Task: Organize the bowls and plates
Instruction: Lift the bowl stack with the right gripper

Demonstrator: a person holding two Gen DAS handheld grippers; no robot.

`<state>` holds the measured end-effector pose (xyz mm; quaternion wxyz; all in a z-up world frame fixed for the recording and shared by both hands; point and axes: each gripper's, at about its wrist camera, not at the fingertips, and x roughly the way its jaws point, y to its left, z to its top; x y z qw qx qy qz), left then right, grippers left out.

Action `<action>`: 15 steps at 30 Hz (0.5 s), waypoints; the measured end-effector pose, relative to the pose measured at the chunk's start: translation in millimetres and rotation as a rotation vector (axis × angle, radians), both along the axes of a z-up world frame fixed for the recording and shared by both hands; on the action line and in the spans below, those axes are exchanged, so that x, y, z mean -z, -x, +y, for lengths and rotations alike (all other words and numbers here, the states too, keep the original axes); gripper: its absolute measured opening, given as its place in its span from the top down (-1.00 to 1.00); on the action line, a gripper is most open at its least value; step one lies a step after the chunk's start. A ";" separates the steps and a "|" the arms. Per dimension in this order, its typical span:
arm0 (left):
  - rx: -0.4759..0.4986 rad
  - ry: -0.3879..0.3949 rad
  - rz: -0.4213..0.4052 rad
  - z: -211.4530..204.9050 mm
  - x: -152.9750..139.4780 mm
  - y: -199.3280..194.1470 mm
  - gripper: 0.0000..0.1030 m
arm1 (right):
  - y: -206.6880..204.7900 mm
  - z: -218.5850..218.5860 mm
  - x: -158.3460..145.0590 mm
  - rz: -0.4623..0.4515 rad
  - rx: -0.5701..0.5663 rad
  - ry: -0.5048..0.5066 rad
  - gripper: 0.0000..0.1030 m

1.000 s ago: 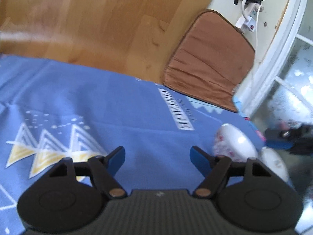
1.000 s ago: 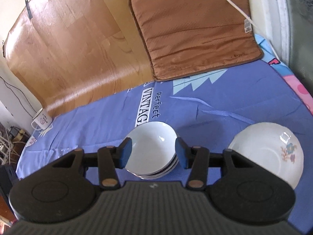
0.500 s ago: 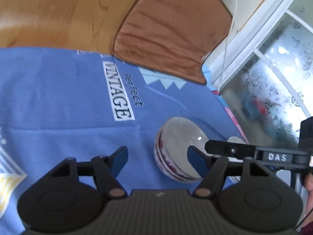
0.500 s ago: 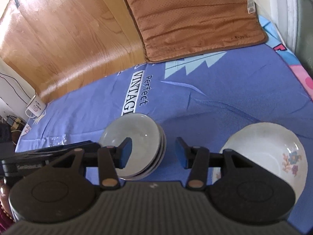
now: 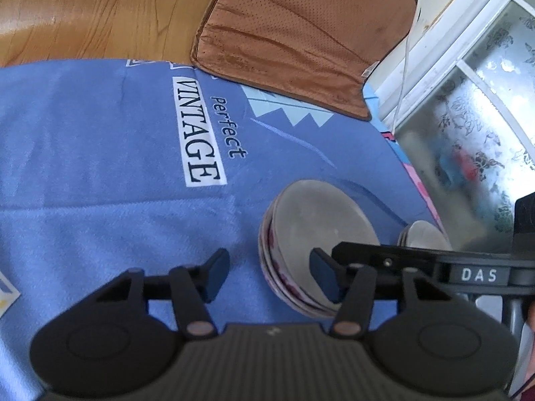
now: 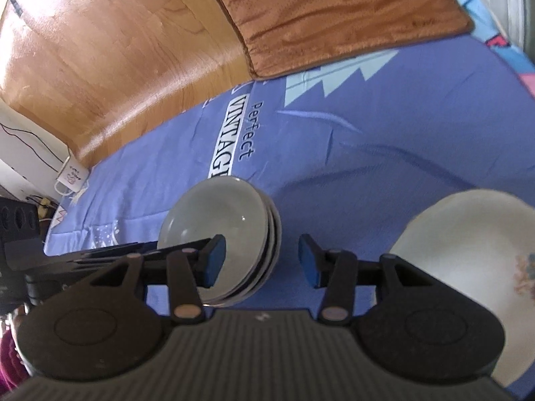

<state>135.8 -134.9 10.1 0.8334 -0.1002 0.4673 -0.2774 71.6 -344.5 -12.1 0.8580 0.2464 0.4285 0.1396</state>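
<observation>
Me: Since a second ago my left gripper (image 5: 271,277) has swung over from bare blue cloth (image 5: 100,167) to the stack of bowls (image 5: 317,224). Its jaws have just been closing. The stack's near wall now stands between them, one finger outside on the cloth and the other over the bowl's hollow. The pads aren't pressing yet, so those jaws are open and hold nothing.

Asker: And the other side of the stack?

Me: My right gripper (image 6: 260,260) straddles the opposite rim, one finger over the hollow and one outside. Its jaws are parted too, with no grip. Right of the stack, well apart from it, lies the plate (image 6: 468,250).

Asker: What could go wrong?

Me: I'd say two things. Both grippers crowd one stack, so their fingers could knock together over the hollow. And if I pinch only the top rim, the nested bowls could part or tip. The glaze looks slick, and a narrow pad might slide off it.

Asker: What are they like?

Me: The bowls are round, shallow, glossy ceramic, nested close, with dark bands on the outer walls. The plate is white and smooth, with a small flower motif. The cloth under the stack is soft and creased, so it would yield. Beyond the stack lies a brown cushion (image 5: 301,43), dimpled and matte.
</observation>
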 end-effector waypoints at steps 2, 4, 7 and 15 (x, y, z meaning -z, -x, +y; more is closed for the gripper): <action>-0.001 -0.015 -0.004 -2.3 0.6 1.4 0.14 | -1.2 2.3 0.1 -0.002 -0.010 0.013 0.30; 0.002 -0.011 -0.008 -3.7 0.1 2.3 0.22 | -4.4 3.0 3.4 0.025 -0.024 -0.009 0.37; 0.011 -0.009 -0.021 -6.6 -2.4 5.1 0.39 | -7.1 7.9 7.7 0.032 -0.034 0.006 0.40; -0.009 -0.028 -0.040 -5.8 -7.5 13.5 0.43 | -1.9 15.4 0.5 0.018 -0.034 0.064 0.46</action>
